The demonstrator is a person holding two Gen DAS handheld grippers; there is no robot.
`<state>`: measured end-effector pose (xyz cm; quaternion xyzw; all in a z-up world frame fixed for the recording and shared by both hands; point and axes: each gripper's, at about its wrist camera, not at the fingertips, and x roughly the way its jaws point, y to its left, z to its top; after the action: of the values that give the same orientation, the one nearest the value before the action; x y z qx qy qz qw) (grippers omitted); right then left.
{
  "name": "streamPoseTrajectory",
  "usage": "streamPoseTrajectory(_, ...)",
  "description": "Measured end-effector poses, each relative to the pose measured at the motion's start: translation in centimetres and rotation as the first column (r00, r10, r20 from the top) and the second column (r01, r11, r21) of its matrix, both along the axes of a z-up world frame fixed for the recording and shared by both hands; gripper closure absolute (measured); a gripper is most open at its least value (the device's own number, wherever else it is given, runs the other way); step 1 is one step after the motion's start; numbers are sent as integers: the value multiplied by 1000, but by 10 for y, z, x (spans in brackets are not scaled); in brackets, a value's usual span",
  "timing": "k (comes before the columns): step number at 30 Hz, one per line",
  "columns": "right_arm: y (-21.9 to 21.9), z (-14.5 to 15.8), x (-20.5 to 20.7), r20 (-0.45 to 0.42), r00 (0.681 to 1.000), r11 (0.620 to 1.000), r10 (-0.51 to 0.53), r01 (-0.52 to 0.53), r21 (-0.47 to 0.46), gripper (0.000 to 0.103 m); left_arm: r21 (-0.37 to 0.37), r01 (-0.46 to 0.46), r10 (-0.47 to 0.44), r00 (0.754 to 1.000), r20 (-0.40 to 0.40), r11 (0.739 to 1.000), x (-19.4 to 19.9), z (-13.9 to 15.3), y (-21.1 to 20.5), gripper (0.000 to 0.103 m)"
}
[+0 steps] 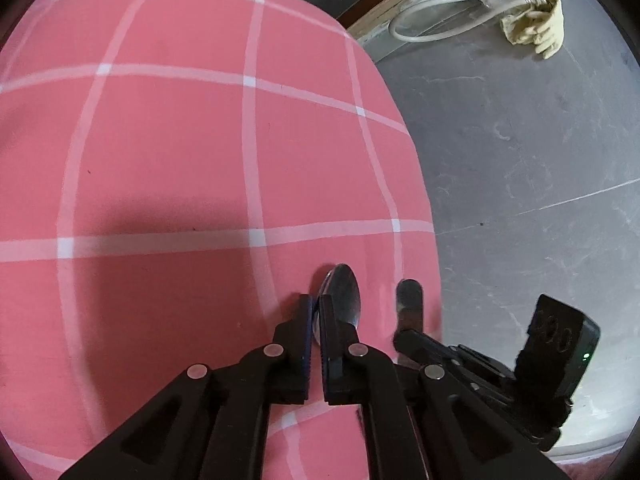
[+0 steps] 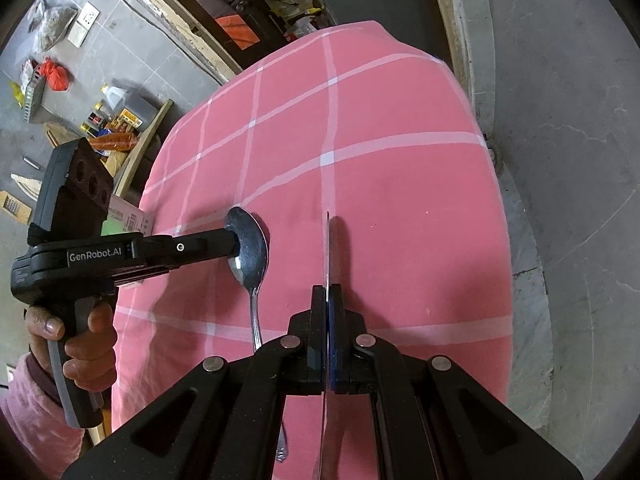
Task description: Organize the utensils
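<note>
While left gripper (image 1: 316,322) clamps spoon (image 1: 345,294) | right gripper (image 2: 328,320) clamps knife (image 2: 328,248) (cloth (image 1: 160,140) edge near)

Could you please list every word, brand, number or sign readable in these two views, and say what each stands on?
"GenRobot.AI": white lettering on the side of the left hand-held gripper, seen from the right wrist view.
Cardboard box at the table's edge: a printed barcode label, too small to read.
Bottles and packets on the floor: labels too blurred to read.
Left wrist view: nothing readable.

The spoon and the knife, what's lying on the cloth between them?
Nothing: in the right wrist view only bare pink cloth lies between the spoon and the knife.
</note>
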<state>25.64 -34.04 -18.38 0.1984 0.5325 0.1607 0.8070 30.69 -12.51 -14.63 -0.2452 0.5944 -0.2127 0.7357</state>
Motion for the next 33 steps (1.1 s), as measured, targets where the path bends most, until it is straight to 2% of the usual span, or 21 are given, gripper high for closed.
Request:
streamPoseTrajectory(6, 1, -1, 1, -1, 1000, 1000, 6, -6, -1, 102, -15, -1, 1, 1000, -17, 1000, -2, -4, -5, 96)
streamPoseTrajectory(12, 2, -1, 0, 2, 1000, 1000, 4, -4, -9, 102, -8, 23, -23, 1000, -1, 1000, 1, -2, -10, 87)
streamPoseTrajectory(14, 2, -1, 0, 4, 1000, 1000, 2, -2, -12, 102, 5, 30, -30, 999, 17, 1000, 2, 0, -13, 89)
streamPoseTrajectory(17, 2, -1, -1, 8, 1000, 1000, -3, 3, -18, 102, 60, 34, -37, 998, 47, 998, 0, 3, -16, 96)
streamPoseTrajectory(22, -3, 1, -5, 19, 999, 999, -28, 28, 30, 102, 34, -14, 12, 998, 61, 999, -8, 10, -10, 100)
streamPoseTrajectory(28, -9, 19, -19, 96, 993, 997, -62, 58, 49, 102, 115, -44, 22, 982, 188, 992, -32, 41, -10, 101)
streamPoseTrajectory(33, -6, 55, -32, 208, 972, 992, -106, 89, 89, 102, 163, -109, 57, 955, 292, 981, -55, 79, 3, 101)
